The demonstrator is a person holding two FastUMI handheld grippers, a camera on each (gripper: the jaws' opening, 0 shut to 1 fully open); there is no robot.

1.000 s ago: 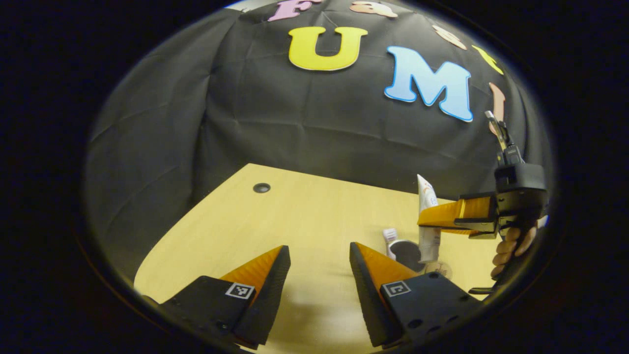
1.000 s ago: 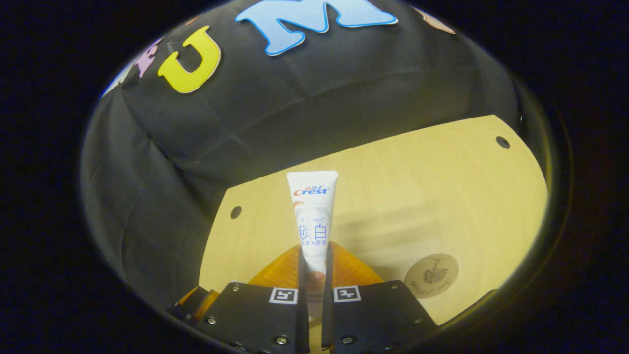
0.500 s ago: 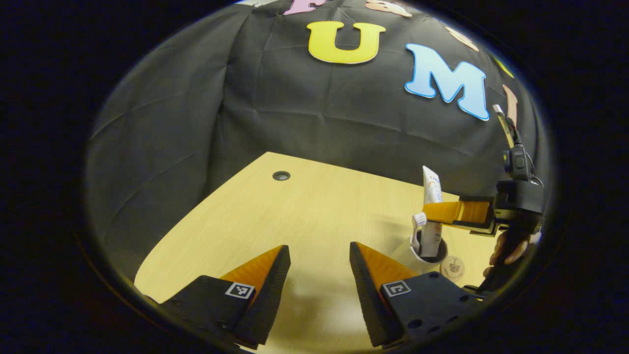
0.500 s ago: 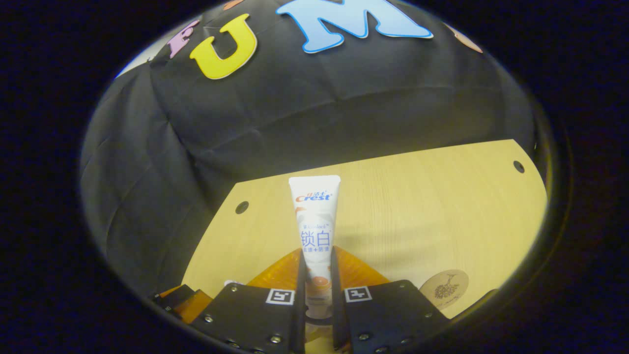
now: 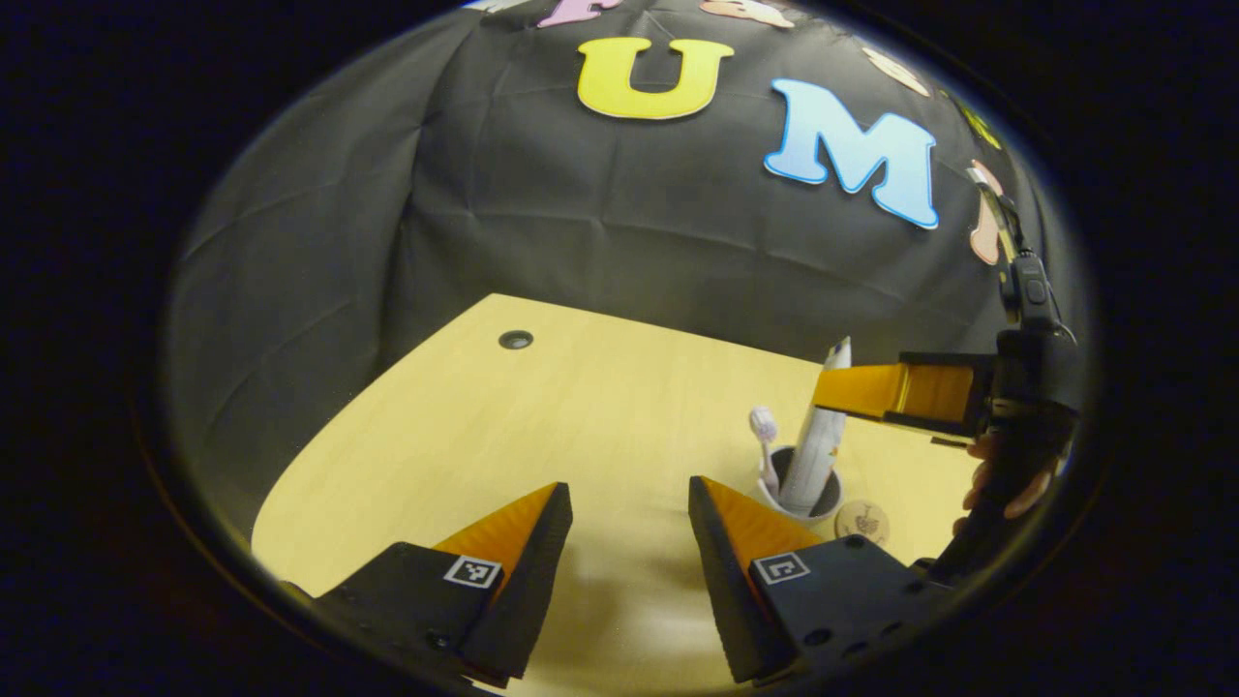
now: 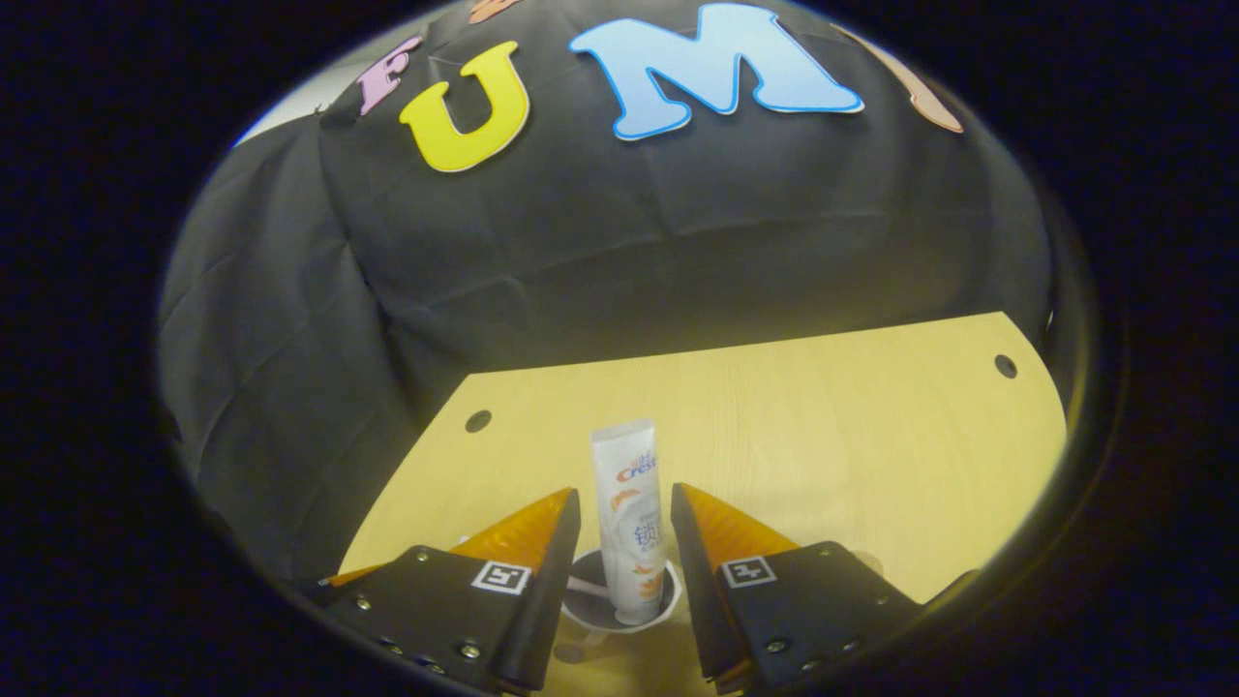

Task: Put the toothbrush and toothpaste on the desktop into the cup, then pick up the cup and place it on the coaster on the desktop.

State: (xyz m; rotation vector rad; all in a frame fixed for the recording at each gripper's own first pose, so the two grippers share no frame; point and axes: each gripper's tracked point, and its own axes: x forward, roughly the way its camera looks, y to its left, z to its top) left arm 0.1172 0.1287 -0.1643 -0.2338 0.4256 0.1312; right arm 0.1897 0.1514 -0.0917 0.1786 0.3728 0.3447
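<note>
We see the toothpaste (image 6: 634,523) and toothbrush (image 5: 765,445) standing in the cup (image 5: 801,496) near the desktop's (image 5: 542,416) right edge, just beside the coaster (image 5: 861,520). The right gripper (image 6: 624,523) brackets the tube, jaws parted and clear of it; the left gripper (image 5: 629,513) hovers with jaws wide.

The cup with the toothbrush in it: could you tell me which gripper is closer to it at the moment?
Right. The right gripper hangs open just above the cup, its fingers either side of the toothpaste standing inside. The left gripper sits open, off to the cup's side.
</note>
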